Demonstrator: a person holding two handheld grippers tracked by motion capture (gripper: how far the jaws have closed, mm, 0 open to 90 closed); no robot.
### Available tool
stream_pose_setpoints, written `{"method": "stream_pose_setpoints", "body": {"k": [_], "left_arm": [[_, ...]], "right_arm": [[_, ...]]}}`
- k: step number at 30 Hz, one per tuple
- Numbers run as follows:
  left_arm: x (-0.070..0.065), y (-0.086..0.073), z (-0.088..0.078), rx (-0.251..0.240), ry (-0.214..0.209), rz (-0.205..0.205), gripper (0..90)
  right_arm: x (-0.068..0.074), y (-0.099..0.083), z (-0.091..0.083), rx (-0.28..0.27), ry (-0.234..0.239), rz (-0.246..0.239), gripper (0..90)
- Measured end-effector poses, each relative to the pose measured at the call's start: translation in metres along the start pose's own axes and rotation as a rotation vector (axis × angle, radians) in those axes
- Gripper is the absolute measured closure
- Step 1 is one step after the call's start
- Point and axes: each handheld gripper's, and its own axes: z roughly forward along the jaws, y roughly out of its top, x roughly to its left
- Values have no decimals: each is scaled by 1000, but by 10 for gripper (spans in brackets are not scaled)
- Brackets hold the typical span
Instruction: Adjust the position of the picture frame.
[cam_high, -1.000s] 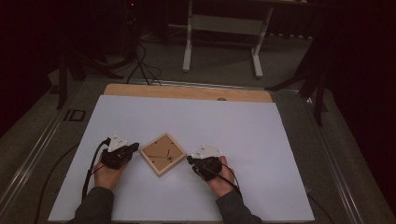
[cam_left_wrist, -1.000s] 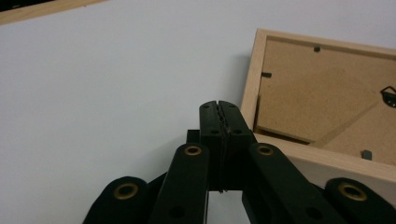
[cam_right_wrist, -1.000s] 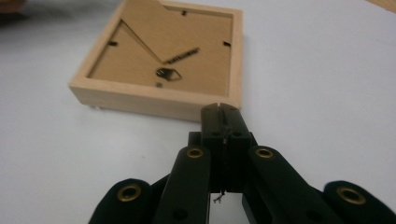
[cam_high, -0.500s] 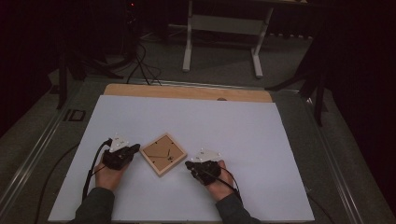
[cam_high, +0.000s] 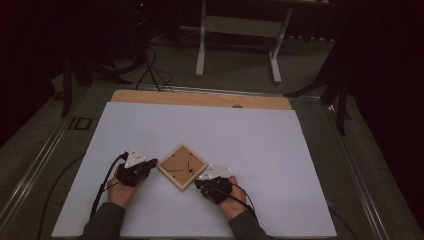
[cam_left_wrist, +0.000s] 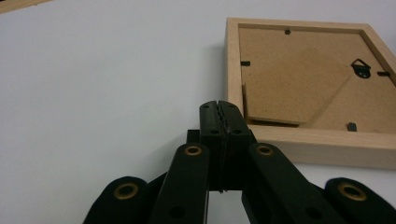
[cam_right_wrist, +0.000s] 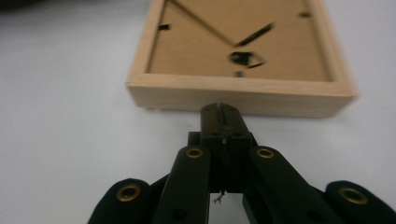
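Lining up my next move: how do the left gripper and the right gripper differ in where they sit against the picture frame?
The left gripper sits at the picture frame's left side, farther up the table; the right gripper sits at its near right edge, closer to the person. The left tip reaches the frame's wooden edge, while the right tip seems to stop just short. Both have jaws shut, holding nothing.

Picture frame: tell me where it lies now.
In the high view the picture frame lies back-up on the white table, near its front edge, between the left tool and right tool.

place: lab | signs: dark curtains (cam_high: 45, 30); white-covered table (cam_high: 225, 135); floor cables (cam_high: 150, 65)
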Motion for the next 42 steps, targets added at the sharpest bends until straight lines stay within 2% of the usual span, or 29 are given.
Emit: {"method": "stream_pose_setpoints", "body": {"k": [7, 8, 11, 12, 13, 14, 17, 22, 27, 37, 42], "left_arm": [[-8, 2, 2, 13, -8, 19, 896], [-10, 2, 2, 16, -18, 2, 896], [-15, 3, 3, 20, -25, 11, 896], [-20, 5, 4, 23, -31, 24, 897], [-20, 5, 4, 23, -31, 24, 897], [-26, 6, 6, 23, -41, 27, 897], [-34, 8, 9, 23, -58, 39, 897], [-46, 11, 14, 26, -66, 45, 896], [-54, 12, 16, 20, -66, 52, 897], [-60, 13, 19, 21, -64, 53, 896], [-61, 13, 21, 17, -71, 40, 897]], "right_arm": [[3, -1, 1, 24, 4, -13, 895], [1, -1, 0, 32, -10, -14, 894], [-6, -2, -2, 32, -23, 0, 895], [-13, -4, -4, 32, -42, 33, 896], [-13, -4, -4, 32, -42, 33, 896], [-21, -6, -6, 30, -63, 55, 896], [-29, -8, -7, 26, -93, 91, 896], [-41, -12, -11, 27, -131, 140, 896], [-47, -14, -16, 31, -136, 167, 896], [-41, -19, -27, 48, -121, 147, 896], [-47, -21, -27, 42, -115, 179, 896]]}}
